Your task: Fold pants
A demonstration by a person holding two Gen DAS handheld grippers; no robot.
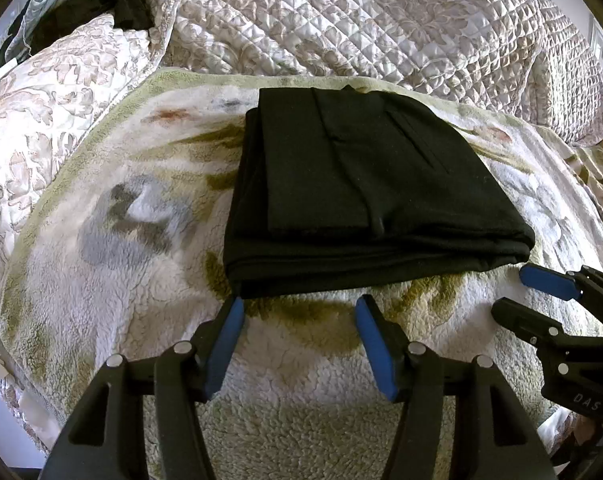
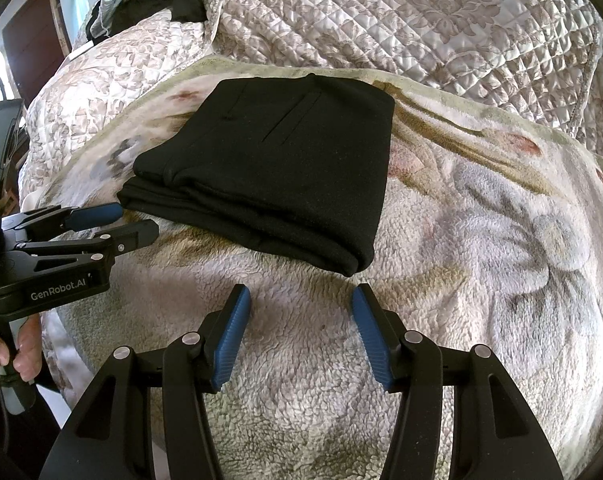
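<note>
The black pants (image 1: 365,184) lie folded into a thick rectangle on a fleece blanket (image 1: 141,240); they also show in the right wrist view (image 2: 277,168). My left gripper (image 1: 299,308) is open and empty, just short of the pants' near left corner. My right gripper (image 2: 301,300) is open and empty, just short of the pants' near right corner. Each gripper shows in the other's view: the right one (image 1: 521,290) at the right edge, the left one (image 2: 137,220) at the left edge.
The blanket (image 2: 481,220) lies on a quilted floral bedspread (image 1: 381,20). Dark clothes (image 1: 101,4) are heaped at the back left. A hand (image 2: 17,352) holds the left gripper's handle. The bed's edge runs along the left.
</note>
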